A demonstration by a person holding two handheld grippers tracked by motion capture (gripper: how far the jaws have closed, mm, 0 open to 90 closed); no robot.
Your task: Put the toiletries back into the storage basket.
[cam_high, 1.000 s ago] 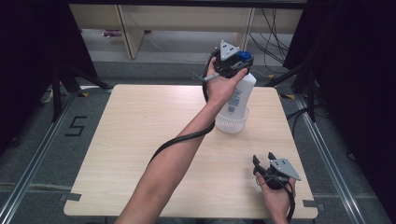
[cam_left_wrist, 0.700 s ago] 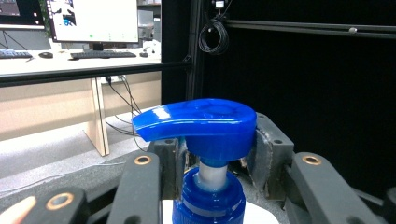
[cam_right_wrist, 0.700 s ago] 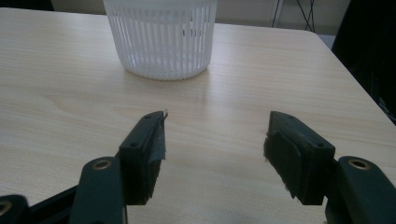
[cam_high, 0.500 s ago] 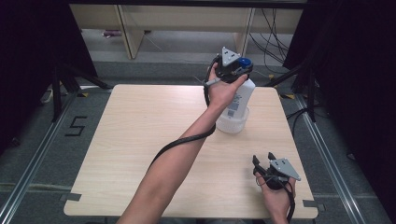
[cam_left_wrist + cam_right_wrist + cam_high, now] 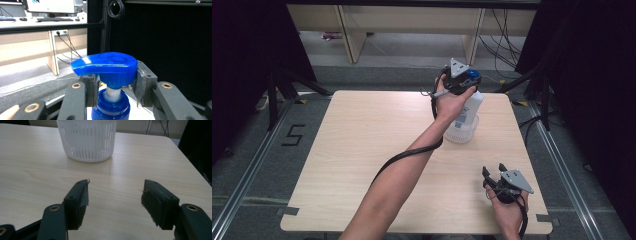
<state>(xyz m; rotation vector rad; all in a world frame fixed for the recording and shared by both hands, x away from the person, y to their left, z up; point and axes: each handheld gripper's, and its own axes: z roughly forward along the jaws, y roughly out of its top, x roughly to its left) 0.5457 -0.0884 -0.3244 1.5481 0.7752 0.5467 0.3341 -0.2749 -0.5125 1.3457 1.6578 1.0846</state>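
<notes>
I'm holding the right gripper (image 5: 495,175) low over the table's (image 5: 362,150) near right edge, jaws spread wide, nothing between. Farther out, the left gripper (image 5: 115,83) is clamping the pump bottle's (image 5: 467,111) blue pump head (image 5: 107,65), bottle standing in the white slatted basket (image 5: 87,140).

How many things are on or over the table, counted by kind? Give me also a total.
Pump bottles: 1
White slatted baskets: 1
Tongs: 2, left and right
Total: 4
</notes>
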